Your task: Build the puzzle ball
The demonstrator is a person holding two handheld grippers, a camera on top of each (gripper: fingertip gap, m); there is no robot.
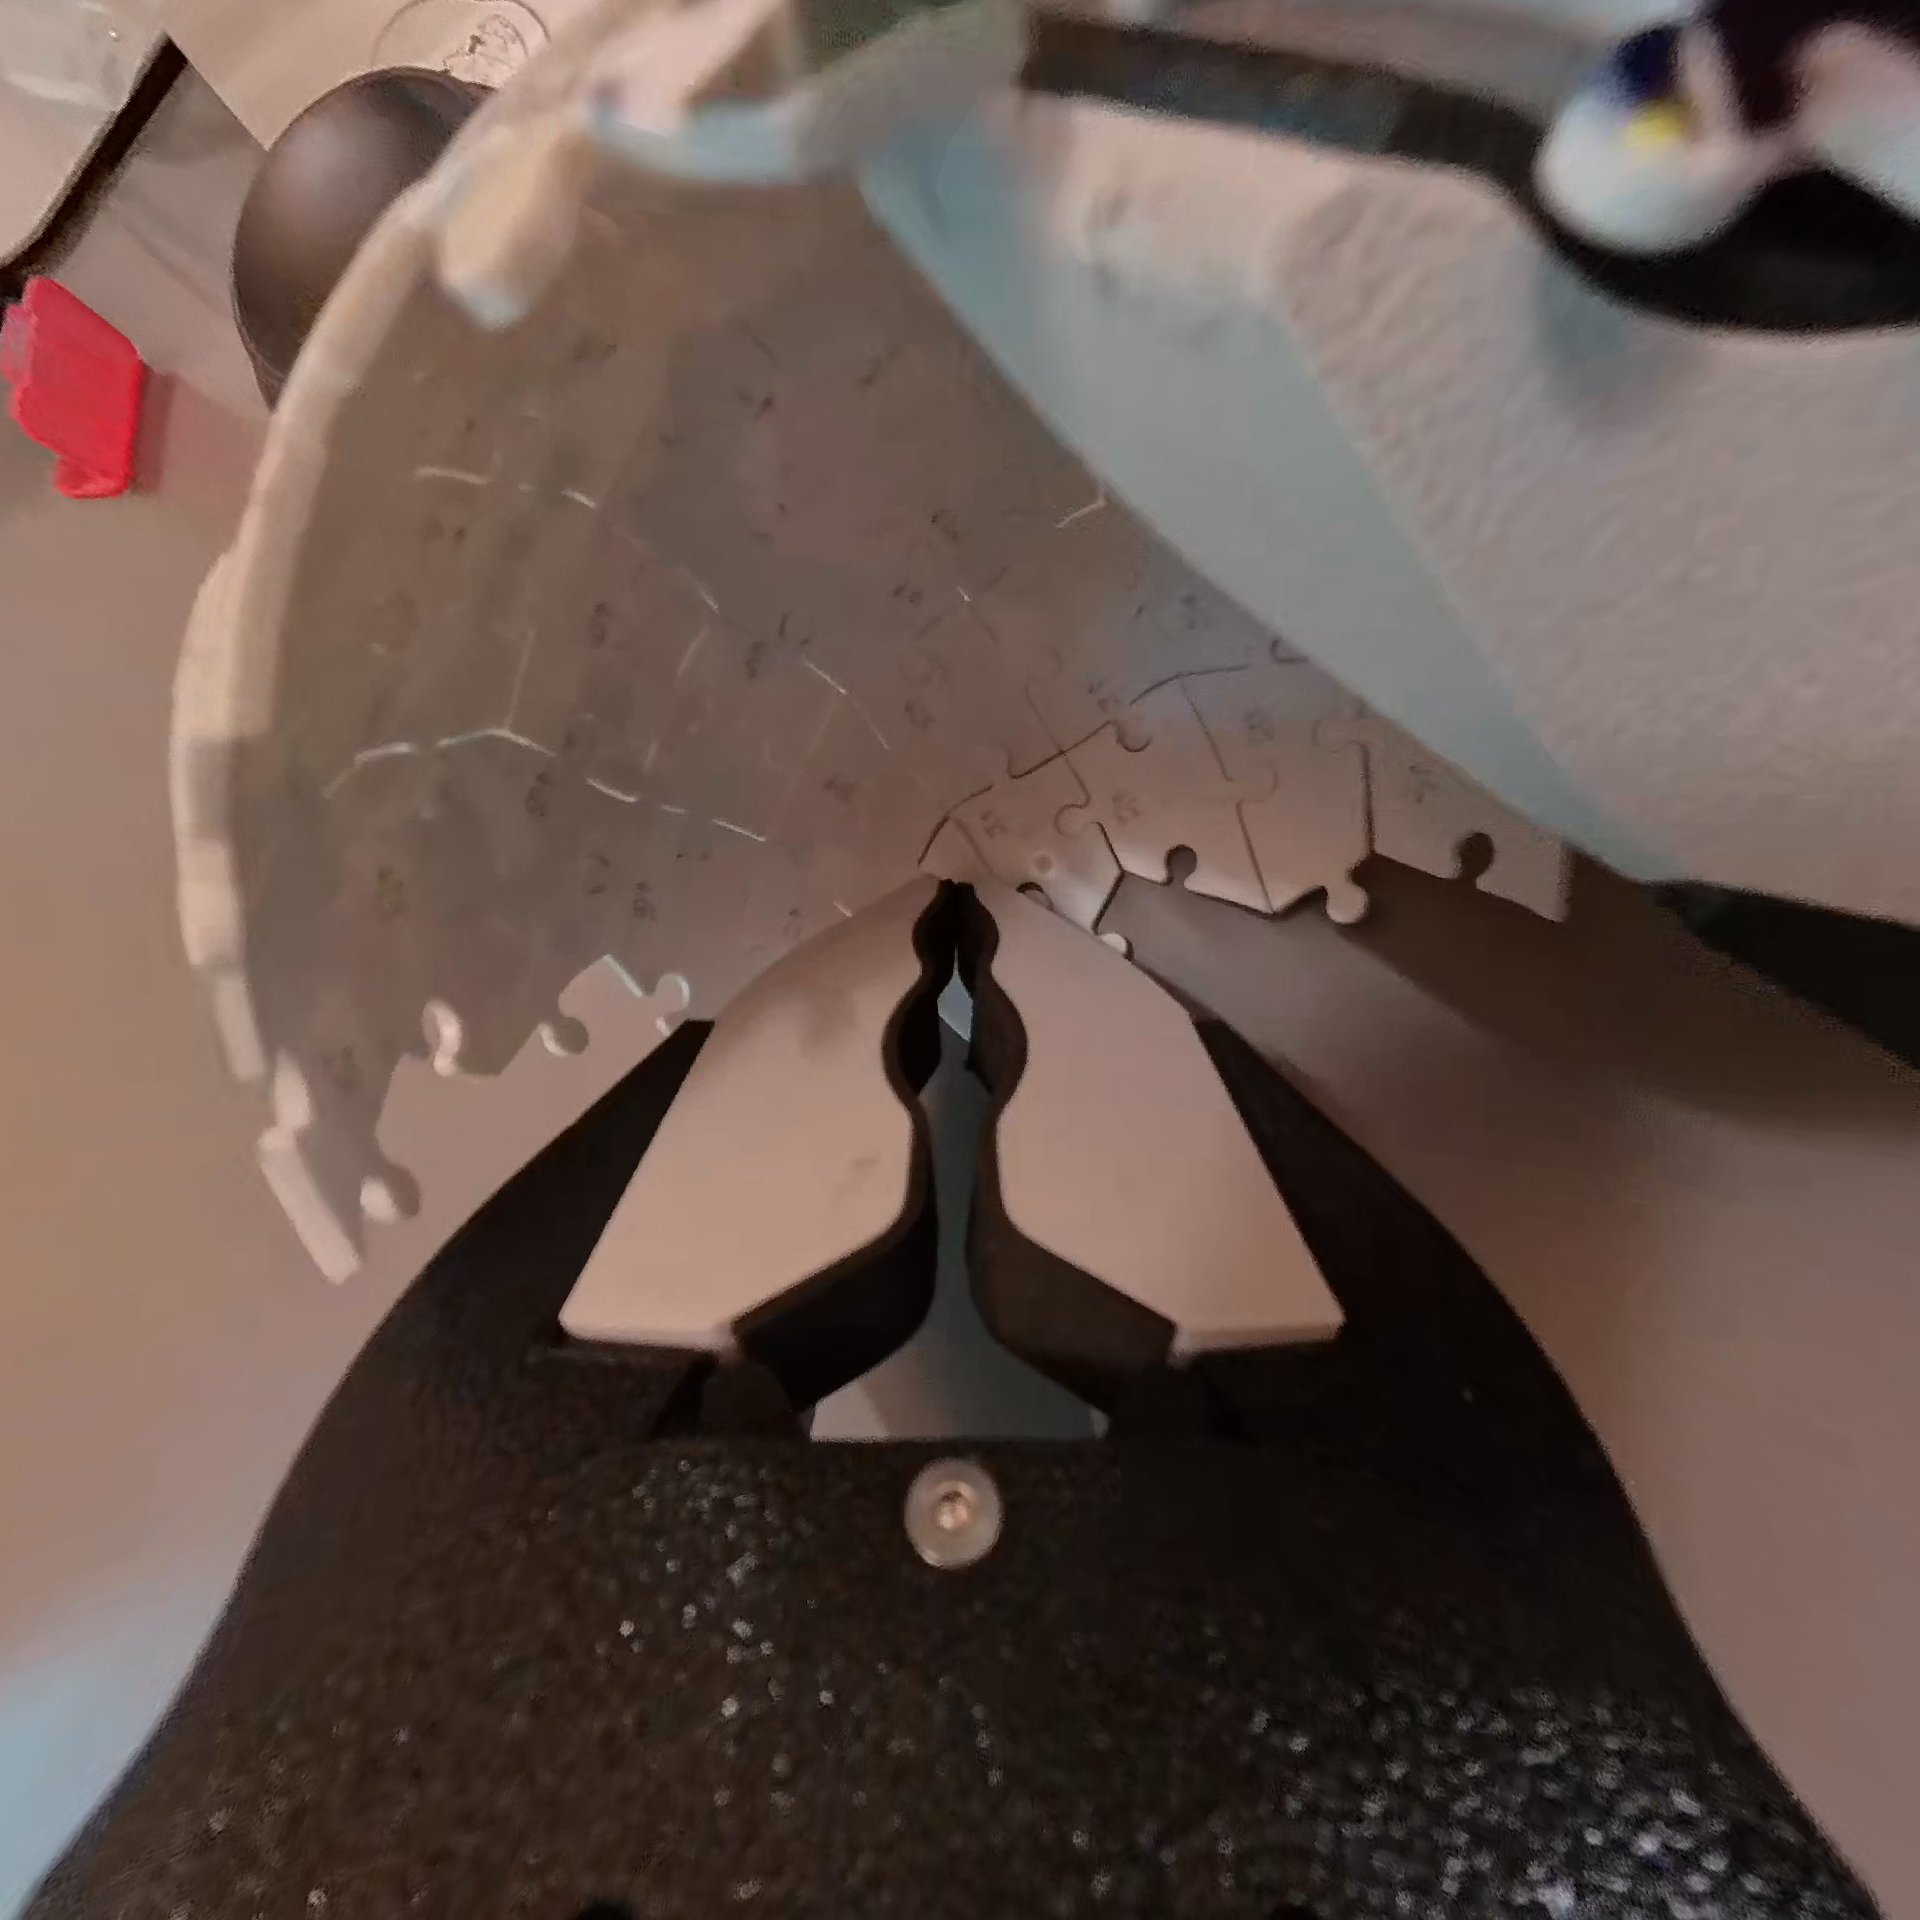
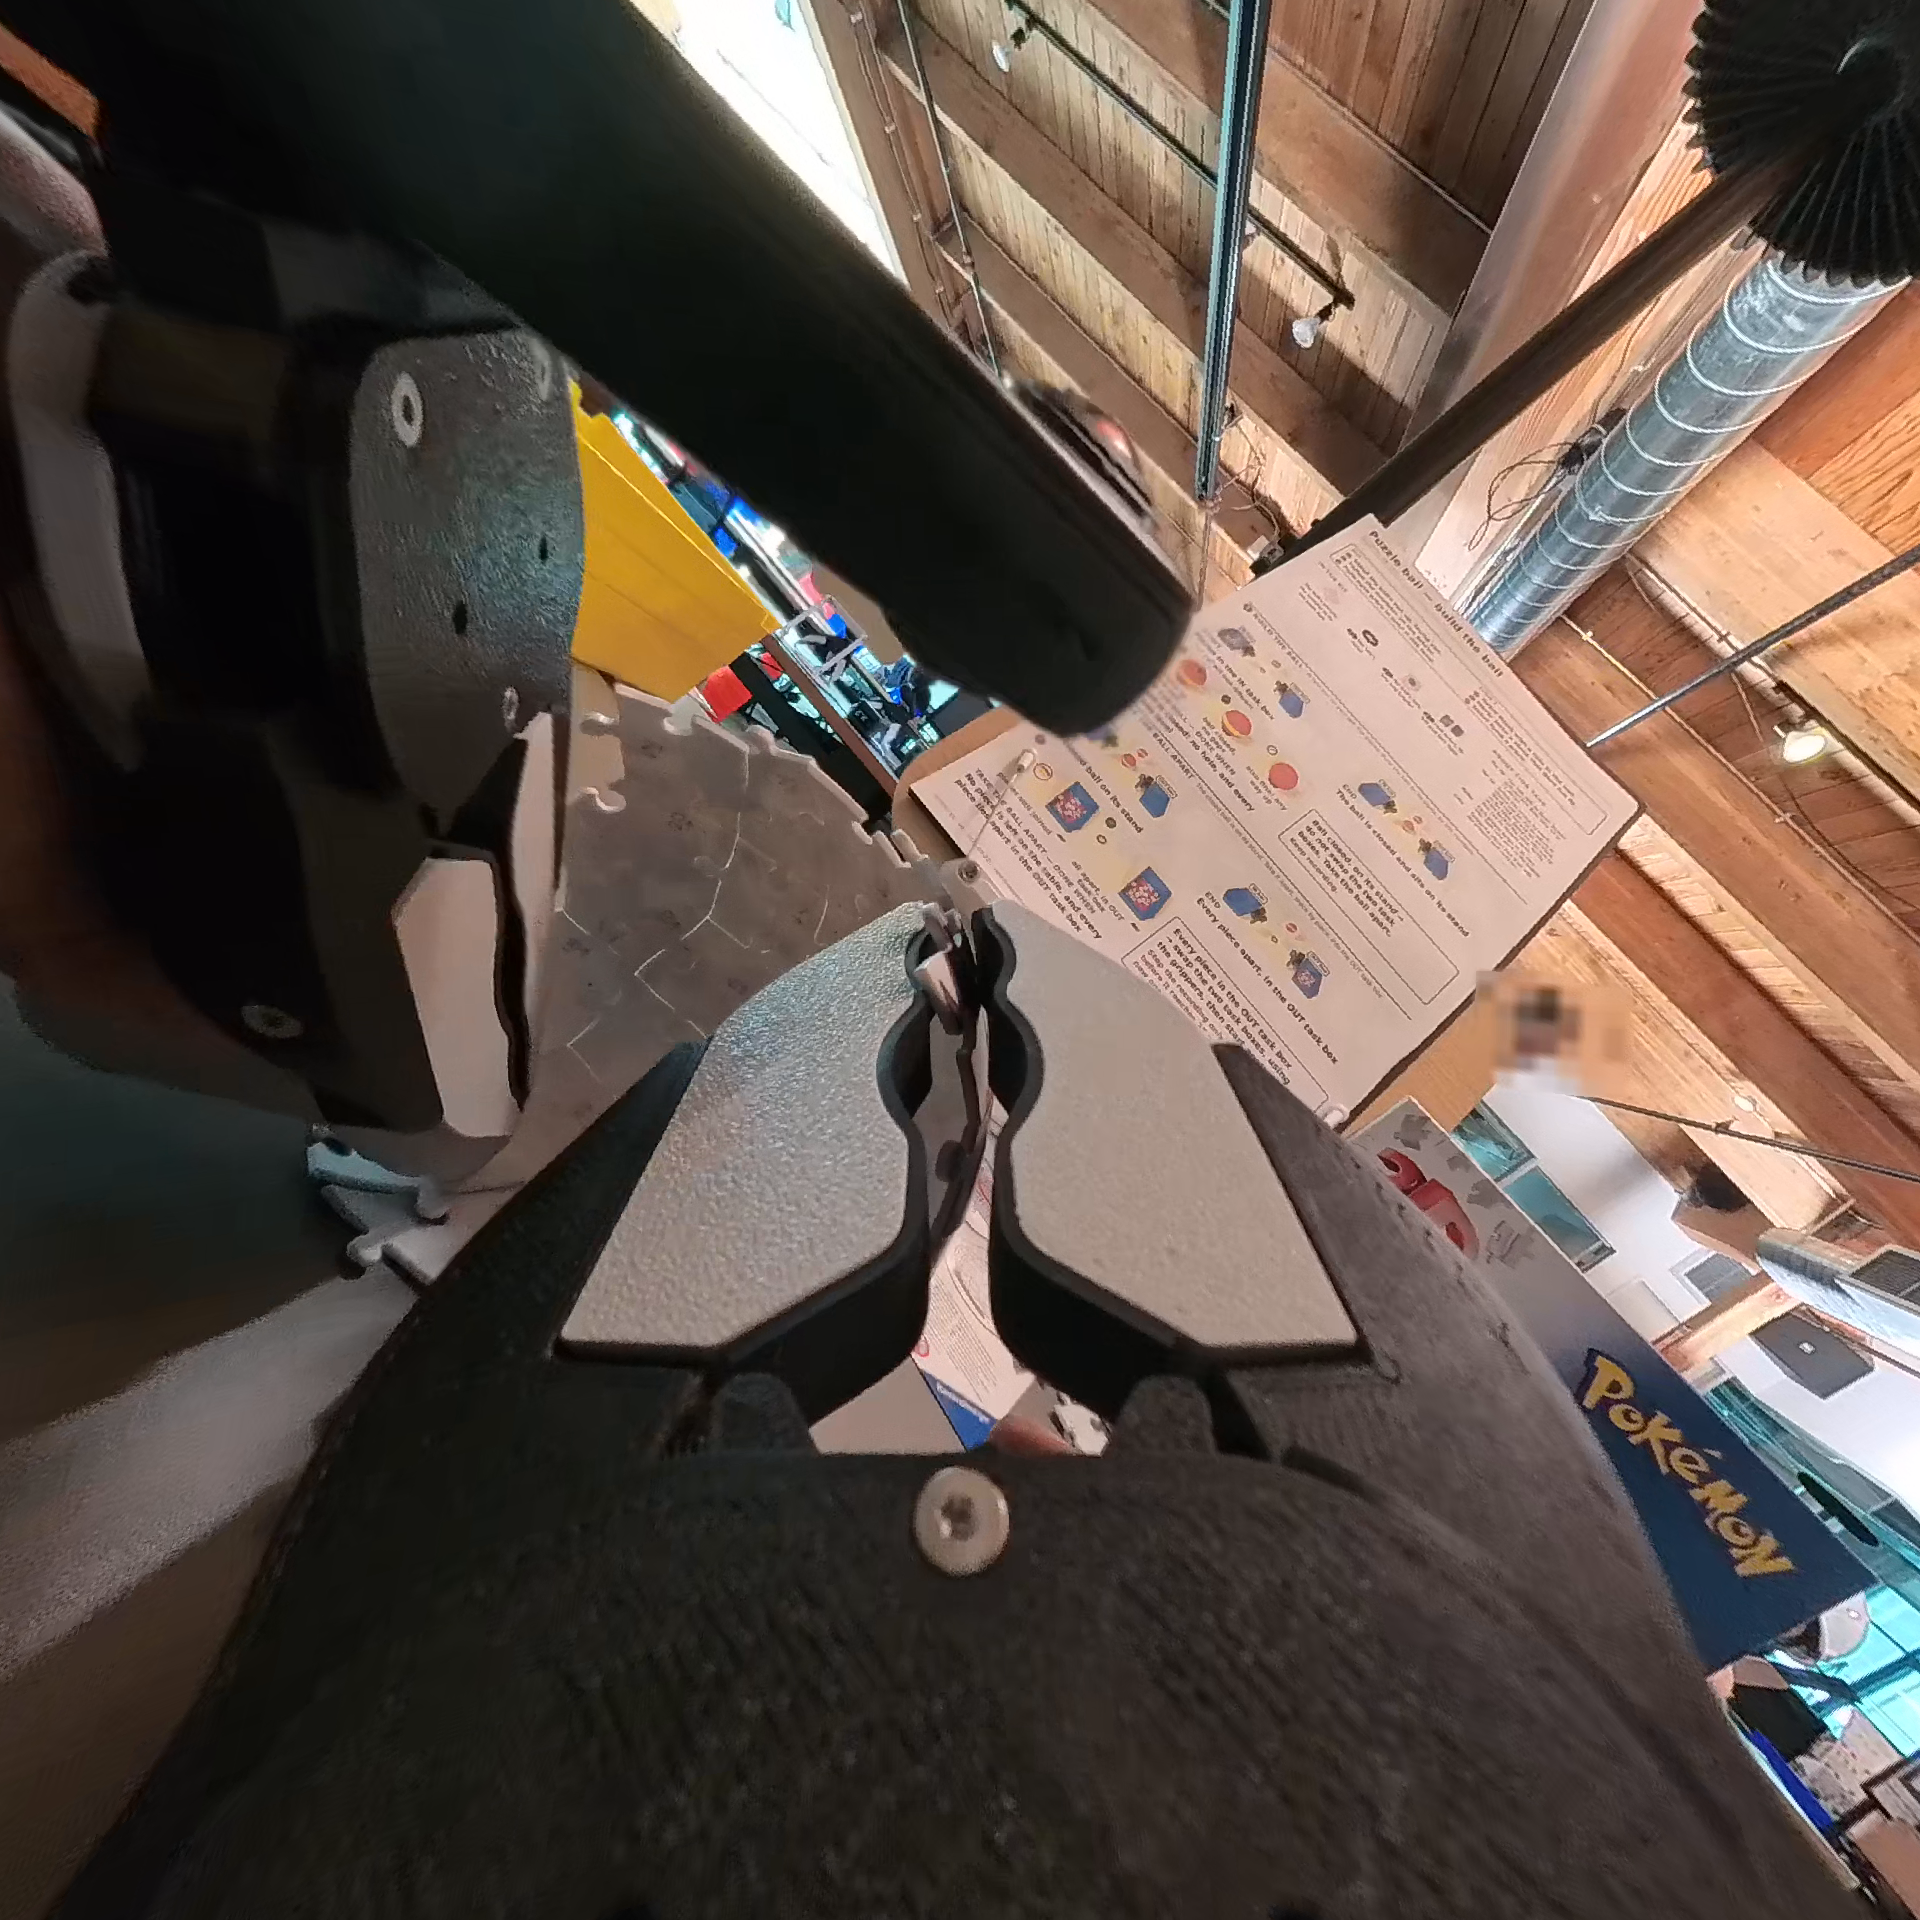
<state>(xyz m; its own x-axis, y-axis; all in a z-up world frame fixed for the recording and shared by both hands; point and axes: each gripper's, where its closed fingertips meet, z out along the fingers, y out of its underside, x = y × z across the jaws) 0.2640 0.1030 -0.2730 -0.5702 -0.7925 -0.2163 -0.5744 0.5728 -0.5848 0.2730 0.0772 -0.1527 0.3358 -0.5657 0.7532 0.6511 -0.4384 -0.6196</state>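
Note:
The partly built puzzle ball is a curved shell of joined pale pieces, seen from its hollow inner side, blurred, with a jagged open rim. My left gripper is shut on the shell's lower rim and holds it up. In the right wrist view the shell sits between both grippers, with the left gripper pinching its left edge. My right gripper is shut on a thin puzzle piece seen edge-on, whose far end meets the shell's rim.
A red piece and a dark round object lie far left. White textured material fills the right. An instruction sheet, yellow bin, light blue pieces and a puzzle box surround the grippers. There is about 12 cm between the tips of the two grippers.

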